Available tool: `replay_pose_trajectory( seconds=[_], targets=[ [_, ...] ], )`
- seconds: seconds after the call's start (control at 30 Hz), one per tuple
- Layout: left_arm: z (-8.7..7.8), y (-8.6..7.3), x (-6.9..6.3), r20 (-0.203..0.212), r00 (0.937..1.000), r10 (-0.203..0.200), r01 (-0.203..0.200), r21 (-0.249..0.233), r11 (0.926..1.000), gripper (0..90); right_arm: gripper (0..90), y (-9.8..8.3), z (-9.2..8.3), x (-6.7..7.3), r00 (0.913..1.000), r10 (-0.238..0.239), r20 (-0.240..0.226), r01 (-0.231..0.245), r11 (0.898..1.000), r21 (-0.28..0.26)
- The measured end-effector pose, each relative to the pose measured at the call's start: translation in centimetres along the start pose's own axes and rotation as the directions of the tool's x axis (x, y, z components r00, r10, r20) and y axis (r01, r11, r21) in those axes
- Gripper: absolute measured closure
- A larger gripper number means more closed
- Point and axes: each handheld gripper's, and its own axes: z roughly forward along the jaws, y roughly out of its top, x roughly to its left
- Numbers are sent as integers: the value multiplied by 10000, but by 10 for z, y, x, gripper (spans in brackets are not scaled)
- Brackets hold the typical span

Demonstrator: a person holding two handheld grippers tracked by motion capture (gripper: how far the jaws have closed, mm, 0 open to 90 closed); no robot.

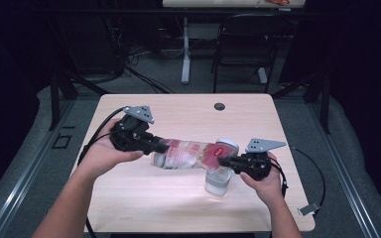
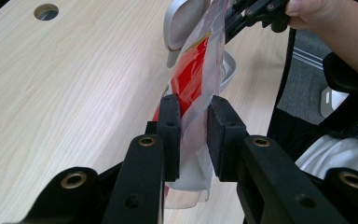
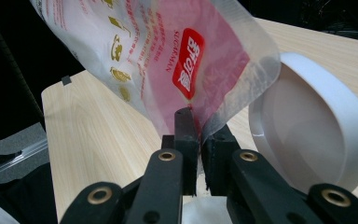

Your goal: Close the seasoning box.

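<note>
Bag held above the bench, stretched between both grippers: left gripper fingers clenched on its left end, right gripper fingers on its right end, over the open white container, apparently for pouring.

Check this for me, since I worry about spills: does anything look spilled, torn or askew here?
Nothing looks spilled or torn. The plastic pouch hangs stretched between the left gripper and right gripper, slanted over the white container, whose hinged lid stands open.
</note>
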Motion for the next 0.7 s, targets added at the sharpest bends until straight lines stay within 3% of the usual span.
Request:
replay_pose_trajectory(
  seconds=[0.7],
  targets=[
    [0,4,-2,-7,10000,40,-40,29,10000,767,856,-1,0,-1,10000,30,-9,-30,10000,-8]
  ],
)
